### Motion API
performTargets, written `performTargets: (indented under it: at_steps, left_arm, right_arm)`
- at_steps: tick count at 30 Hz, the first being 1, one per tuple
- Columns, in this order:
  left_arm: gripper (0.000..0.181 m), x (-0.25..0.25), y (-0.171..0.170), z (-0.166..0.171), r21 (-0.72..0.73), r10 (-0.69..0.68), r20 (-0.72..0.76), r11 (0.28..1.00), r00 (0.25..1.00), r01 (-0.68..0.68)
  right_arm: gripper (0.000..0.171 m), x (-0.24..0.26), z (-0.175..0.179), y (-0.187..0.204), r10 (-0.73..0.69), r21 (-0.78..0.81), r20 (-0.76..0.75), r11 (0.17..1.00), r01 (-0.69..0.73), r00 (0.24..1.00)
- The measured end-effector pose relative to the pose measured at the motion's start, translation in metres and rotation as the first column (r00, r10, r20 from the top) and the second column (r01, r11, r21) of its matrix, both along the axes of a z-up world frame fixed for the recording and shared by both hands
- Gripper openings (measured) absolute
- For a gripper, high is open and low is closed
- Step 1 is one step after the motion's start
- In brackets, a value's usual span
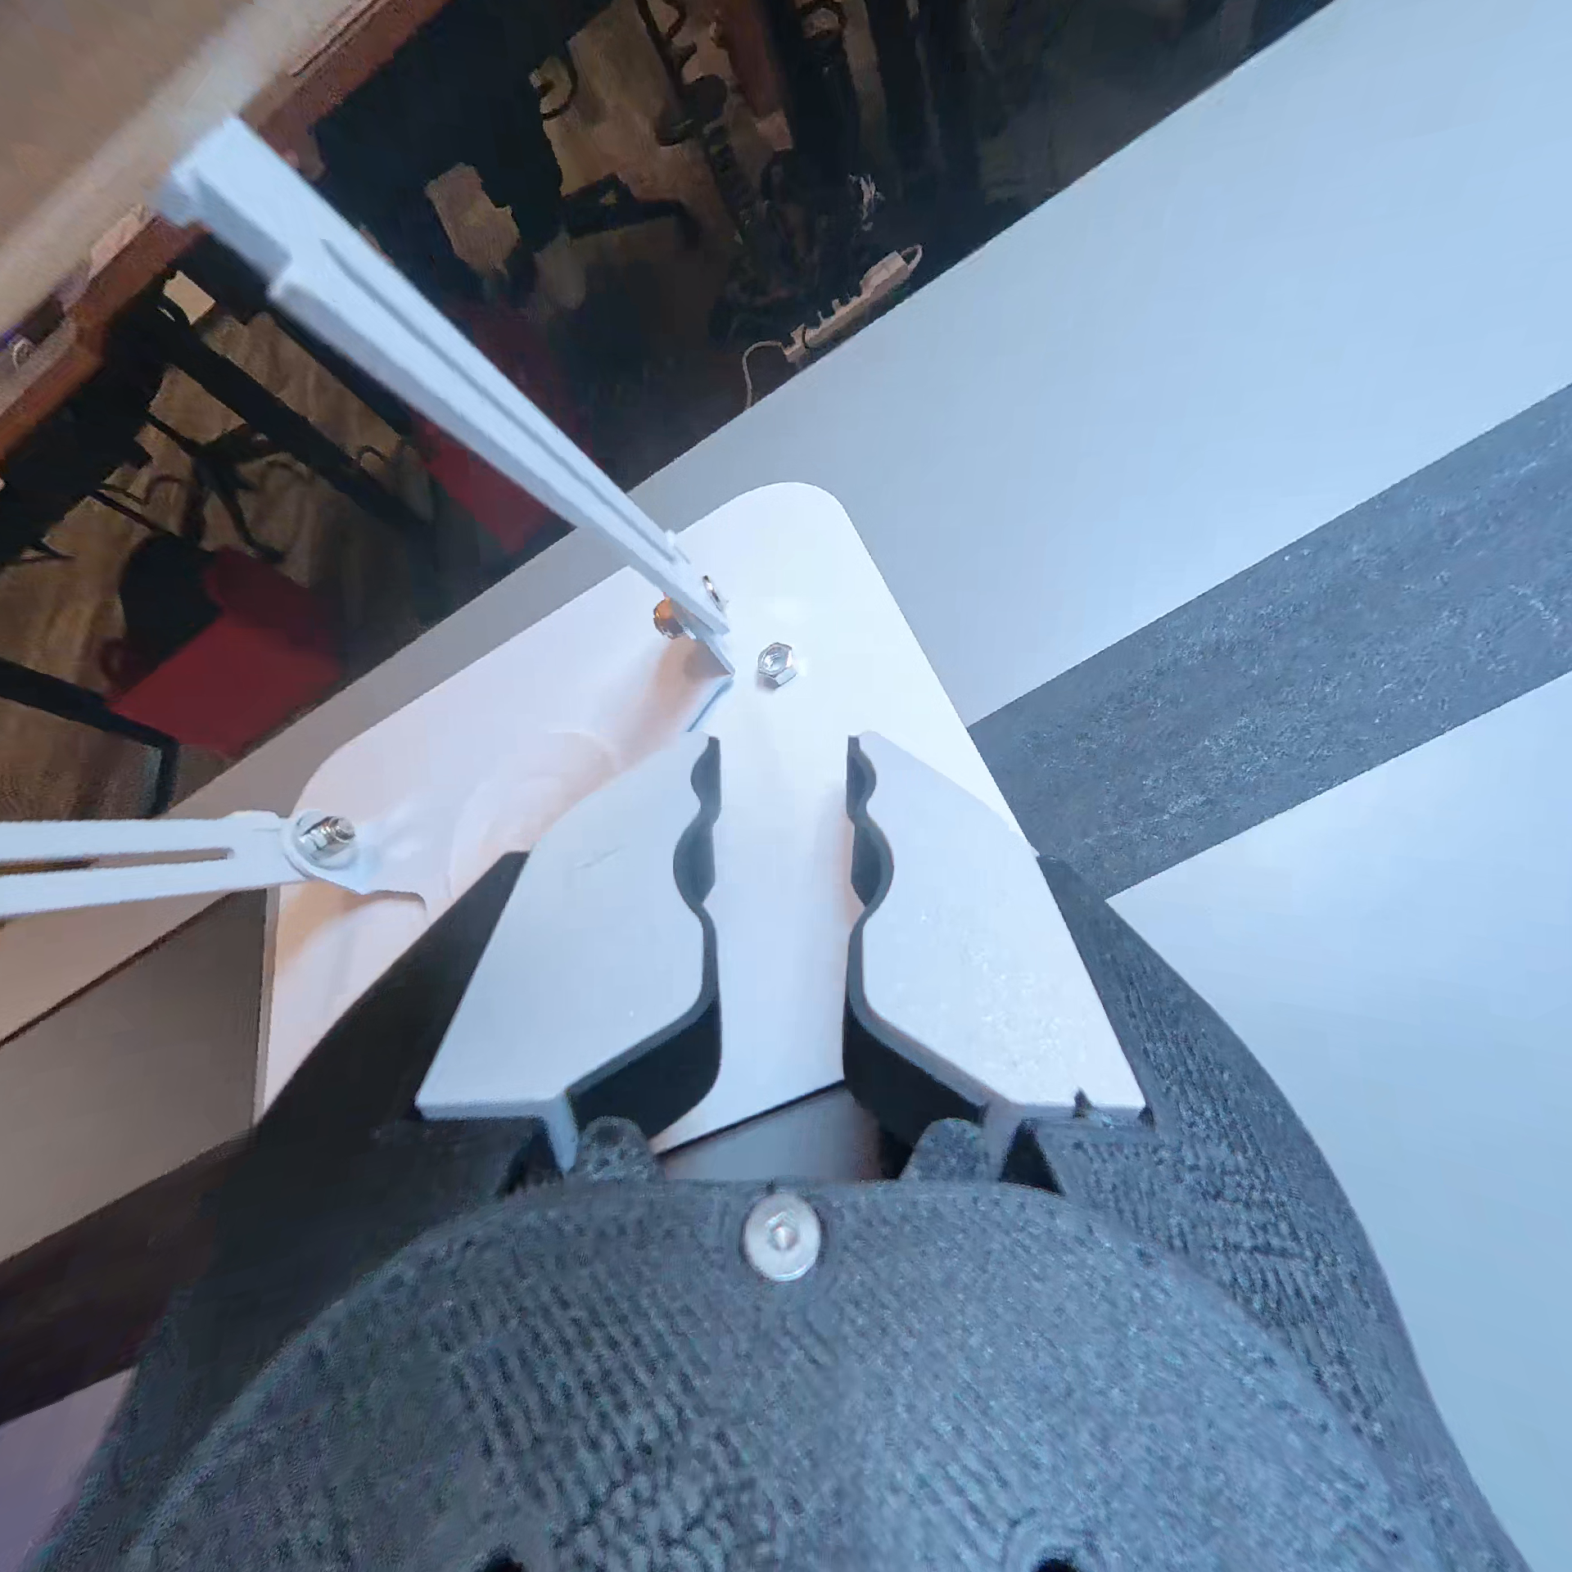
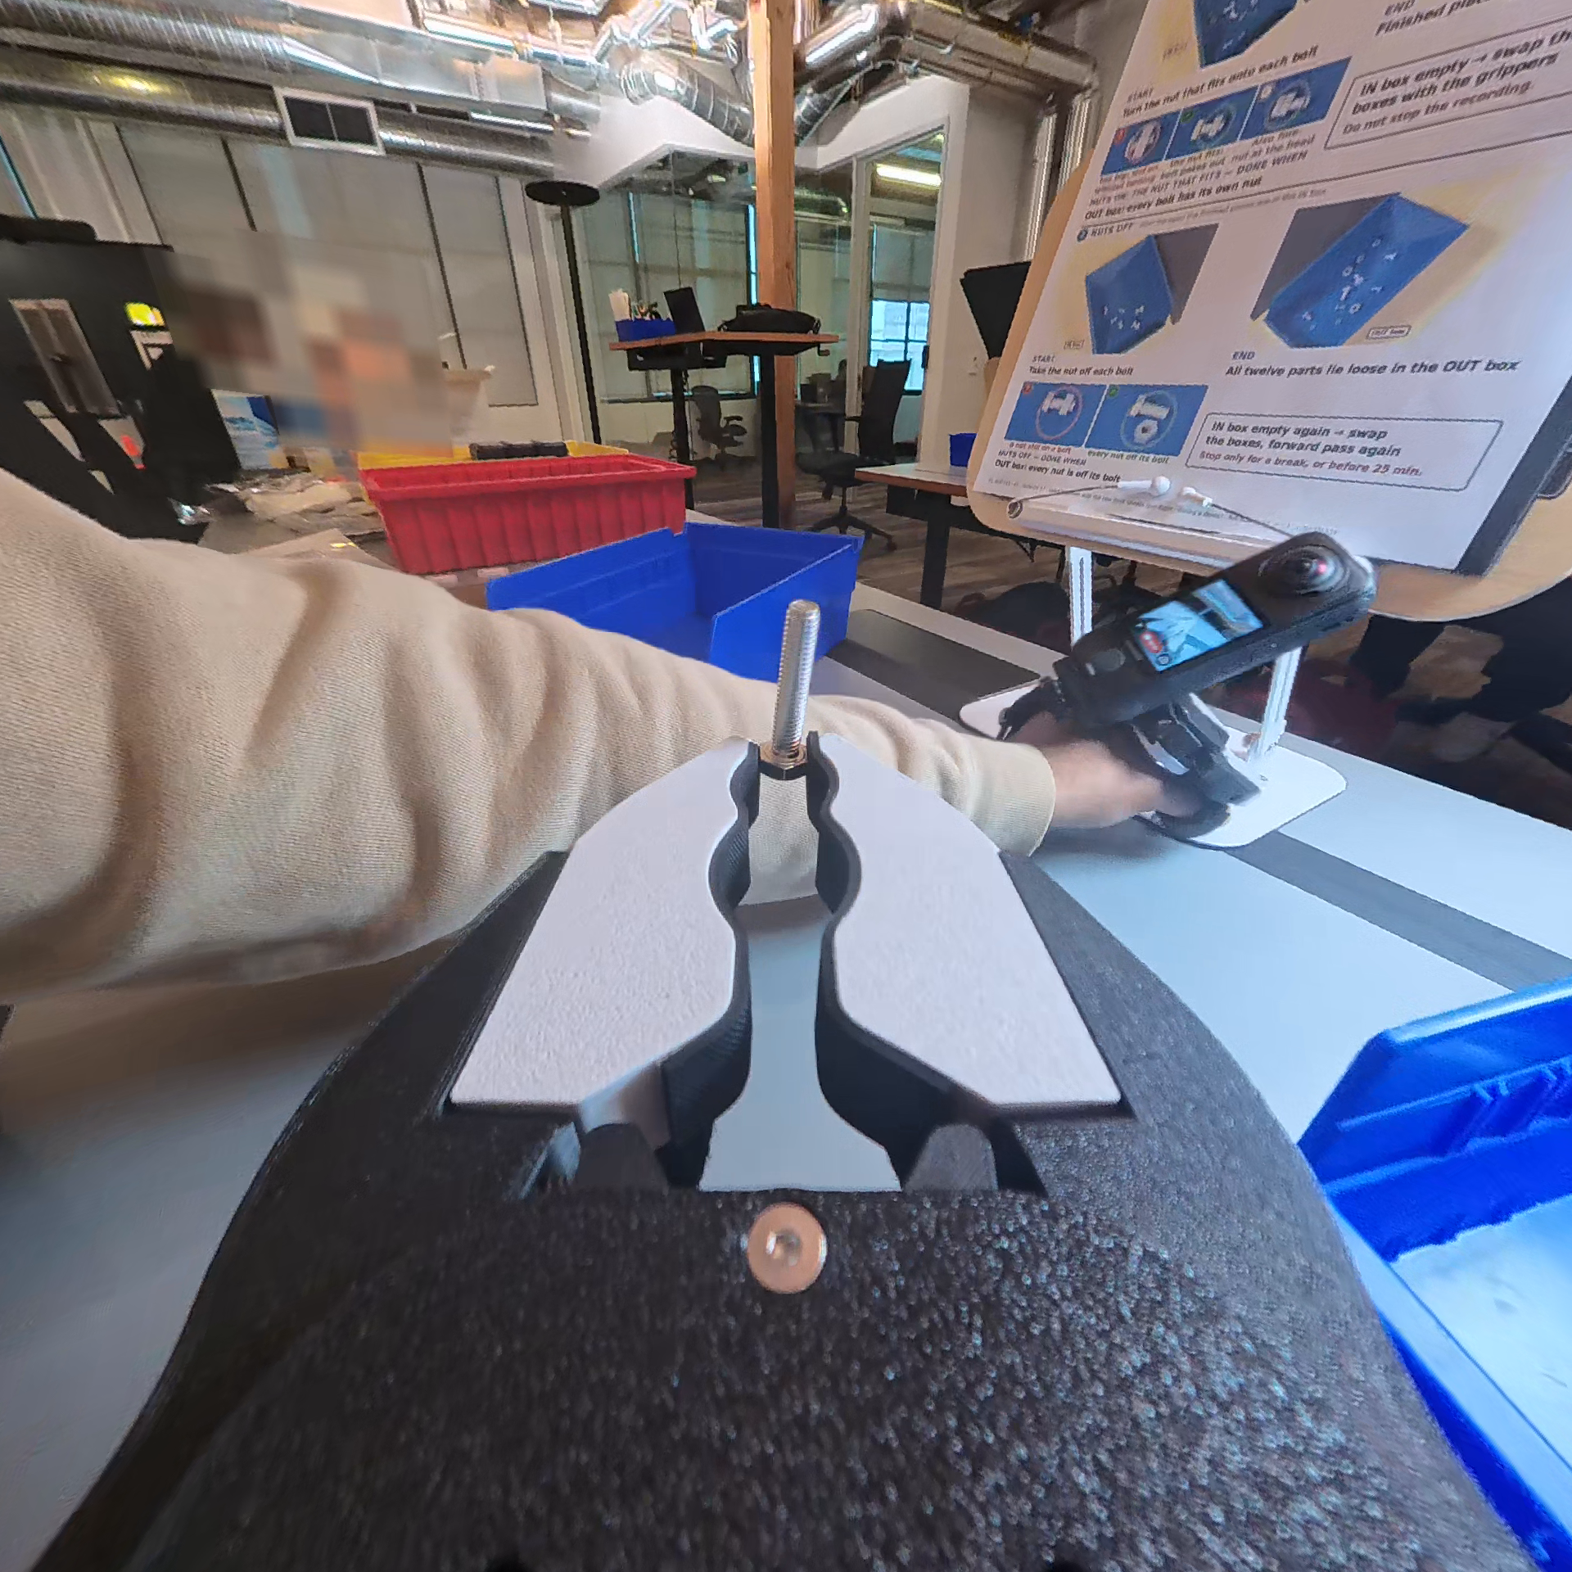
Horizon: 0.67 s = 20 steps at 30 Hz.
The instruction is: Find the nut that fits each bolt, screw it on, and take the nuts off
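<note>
Threads up, a small, light, rigid silver steel bolt [image 2: 795, 672] stands pinched by its head in the closed right gripper [image 2: 784, 766]; the left gripper [image 1: 783, 748] gapes empty over a slippery loose silver hex nut [image 1: 776, 662] on the white stand base [image 1: 817, 578], best taken across its flats.

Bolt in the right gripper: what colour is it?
Silver metal bolt, head clamped in the right gripper; clearest in the right wrist view.

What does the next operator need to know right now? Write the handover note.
Right gripper: jaws shut on the bolt at its head, shaft pointing up, no nut on it.
Left gripper: jaws open, empty, over the white stand base.
A loose nut lies on that base just ahead of the left jaws.
Left to do: pick up the nut, try it on the bolt. Blue bins are on the table.
</note>
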<state>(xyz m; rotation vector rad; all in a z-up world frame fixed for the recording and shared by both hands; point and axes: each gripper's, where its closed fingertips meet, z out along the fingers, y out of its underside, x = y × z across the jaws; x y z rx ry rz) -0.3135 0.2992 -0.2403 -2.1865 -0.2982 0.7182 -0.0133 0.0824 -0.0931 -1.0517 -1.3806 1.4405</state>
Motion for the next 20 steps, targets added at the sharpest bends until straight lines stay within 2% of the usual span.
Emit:
performTargets:
  at_steps: [1, 4, 9, 17, 20]
  left_arm:
    - [0.032, 0.000, 0.003, -0.001, -0.027, -0.014, 0.002, 1.000, 1.000, 0.014]
    - [0.036, 0.001, 0.013, -0.004, -0.058, -0.027, 0.047, 0.998, 0.999, 0.030]
    - [0.033, 0.007, 0.027, -0.005, 0.019, -0.015, 0.119, 1.000, 0.993, 0.013]
    - [0.037, -0.004, 0.029, 0.002, 0.080, 0.019, 0.073, 0.996, 0.997, -0.025]
    - [0.049, -0.012, 0.030, 0.010, 0.148, 0.005, 0.044, 0.989, 0.999, -0.012]
  right_arm:
    - [0.010, 0.000, 0.001, 0.000, 0.002, -0.001, -0.001, 1.000, -0.002, 1.000]
    - [0.010, -0.001, 0.000, 0.002, 0.001, -0.010, 0.006, 1.000, -0.001, 1.000]
    - [0.010, -0.001, -0.001, 0.004, -0.003, -0.014, 0.013, 1.000, 0.003, 1.000]
    - [0.010, -0.002, -0.005, 0.005, -0.001, -0.018, 0.023, 1.000, 0.001, 1.000]
    - [0.010, -0.003, -0.005, 0.005, 0.001, -0.020, 0.025, 1.000, 0.000, 1.000]
